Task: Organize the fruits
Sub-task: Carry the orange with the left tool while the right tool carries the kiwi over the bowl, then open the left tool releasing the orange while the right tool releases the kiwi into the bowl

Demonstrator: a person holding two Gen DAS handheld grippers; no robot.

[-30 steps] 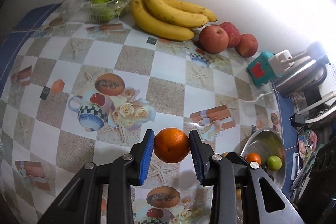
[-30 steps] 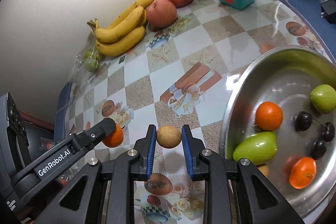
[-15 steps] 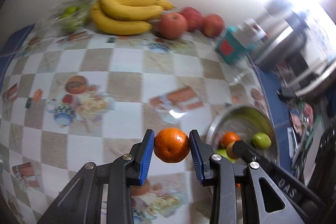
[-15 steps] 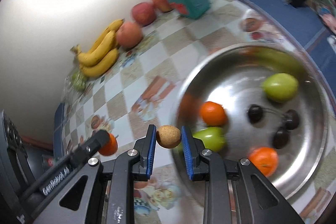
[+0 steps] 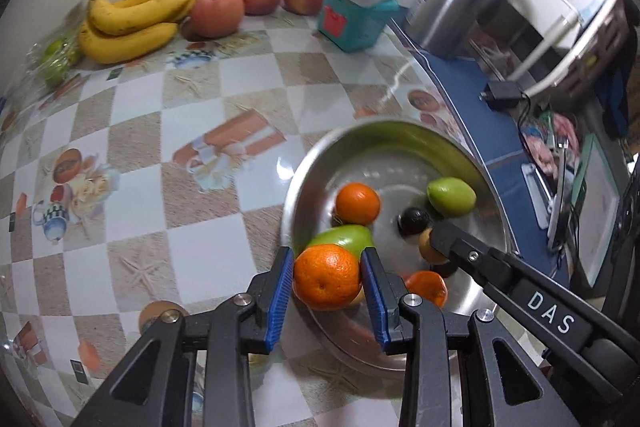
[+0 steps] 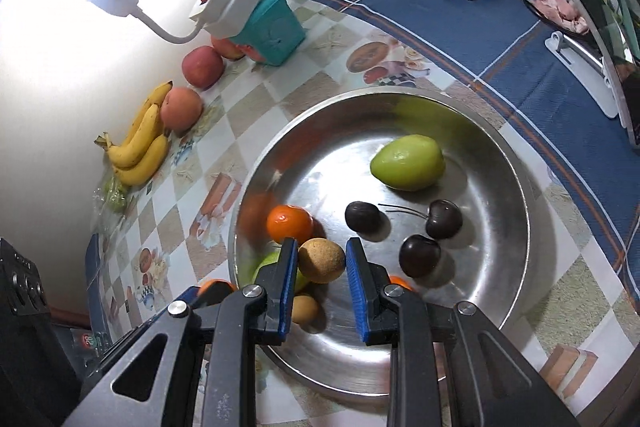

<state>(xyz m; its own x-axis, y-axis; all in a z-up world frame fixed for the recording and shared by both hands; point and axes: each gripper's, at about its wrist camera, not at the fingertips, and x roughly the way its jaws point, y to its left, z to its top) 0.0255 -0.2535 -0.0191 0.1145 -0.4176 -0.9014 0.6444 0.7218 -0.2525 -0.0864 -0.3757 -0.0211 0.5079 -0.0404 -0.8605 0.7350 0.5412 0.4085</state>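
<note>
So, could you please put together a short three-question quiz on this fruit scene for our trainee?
1. True or false: the left gripper holds an orange.
2. What does the right gripper hold? A) a cherry B) a small round brown fruit C) a banana
3. Fill in: the bananas lie against the wall beside three ____.

Key:
1. True; its pads press on both sides of the orange, at the near rim of the metal bowl.
2. B; the brown fruit sits between the shut pads above the bowl.
3. Apples.
</note>
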